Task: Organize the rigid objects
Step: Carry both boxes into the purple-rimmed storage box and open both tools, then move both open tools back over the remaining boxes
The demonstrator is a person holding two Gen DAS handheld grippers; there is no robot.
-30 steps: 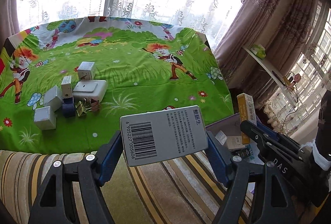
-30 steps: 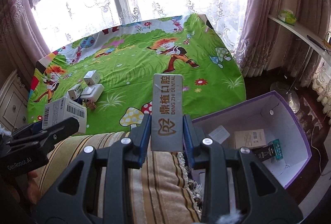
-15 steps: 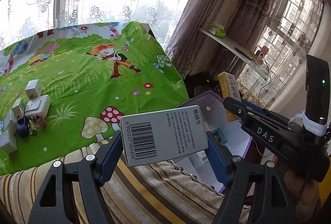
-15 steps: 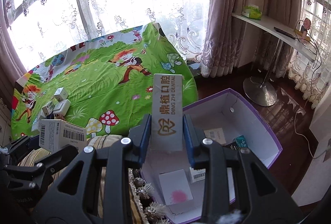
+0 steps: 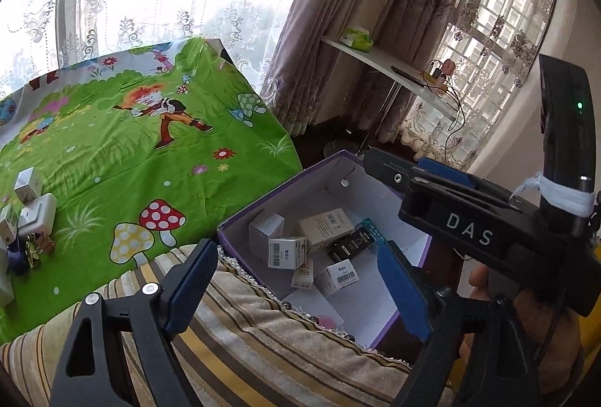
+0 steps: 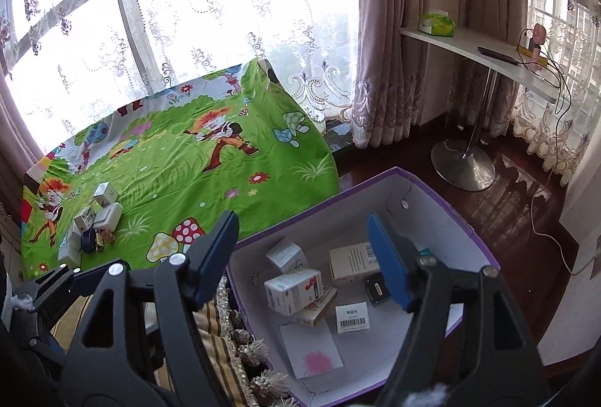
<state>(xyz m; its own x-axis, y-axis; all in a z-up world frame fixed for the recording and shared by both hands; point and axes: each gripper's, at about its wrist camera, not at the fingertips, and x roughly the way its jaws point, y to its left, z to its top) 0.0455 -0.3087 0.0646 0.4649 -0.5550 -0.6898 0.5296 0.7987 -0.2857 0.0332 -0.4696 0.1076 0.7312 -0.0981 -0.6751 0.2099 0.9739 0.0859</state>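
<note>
Now — both grippers over purple box [image 6: 443, 198]
Left gripper [image 5: 300, 279] and right gripper [image 6: 304, 256] jaws opening, nothing between them — small cartons [image 6: 295, 290] inside.

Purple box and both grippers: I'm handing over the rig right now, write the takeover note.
Left gripper: jaws opening, nothing between them, above the purple box.
Right gripper: jaws opening, empty, also above the box.
Done: several small cartons lie in the box, among them a white barcode carton and a black packet.
Left: a cluster of small white boxes and binder clips remains on the green cartoon cloth. Fetch those next.
</note>
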